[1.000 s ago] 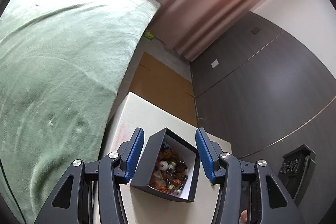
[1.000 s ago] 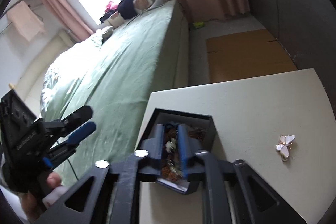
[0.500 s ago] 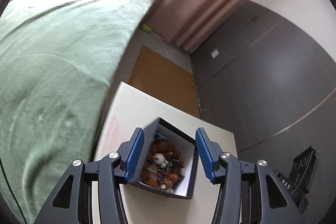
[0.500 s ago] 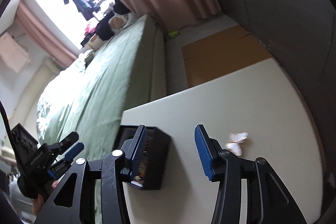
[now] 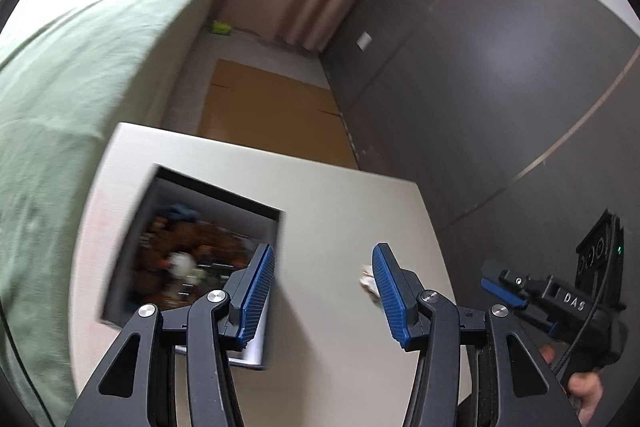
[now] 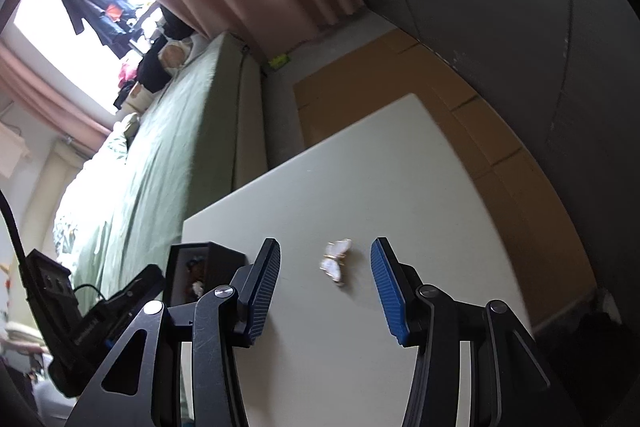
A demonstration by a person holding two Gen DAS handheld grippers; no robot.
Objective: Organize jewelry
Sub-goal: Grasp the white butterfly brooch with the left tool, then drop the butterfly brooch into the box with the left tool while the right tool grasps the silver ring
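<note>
Since the earlier frames, the left gripper (image 5: 323, 291) had swung off the black box (image 5: 136, 251), which one second before lay between its fingers and now lay toward the left edge of the counter (image 5: 320, 195); its left finger (image 5: 256, 291) overlapped the box's right wall. The right gripper (image 6: 325, 291), which had been pressed together over the box's contents, had opened and shifted to frame the butterfly brooch (image 6: 335, 262).

In the left wrist view, the left gripper's fingers were spread wide with nothing between them, above bare counter. The box stood open, holding a blurred heap of brown and white beaded jewelry (image 5: 180, 259). The brooch (image 5: 368, 281), blurred, showed just beside the right finger, partly hidden by it. The right gripper (image 5: 504, 293) appeared at the right edge of the counter, held in a hand (image 5: 580, 383).

In the right wrist view, the right gripper's fingers were spread apart, with the brooch lying on the counter between them, touching neither. The box (image 6: 208, 267) sat near the counter's left edge, beside the green bed (image 6: 160, 167). Flattened cardboard (image 6: 440, 83) lay on the floor beyond the counter's far edge.
</note>
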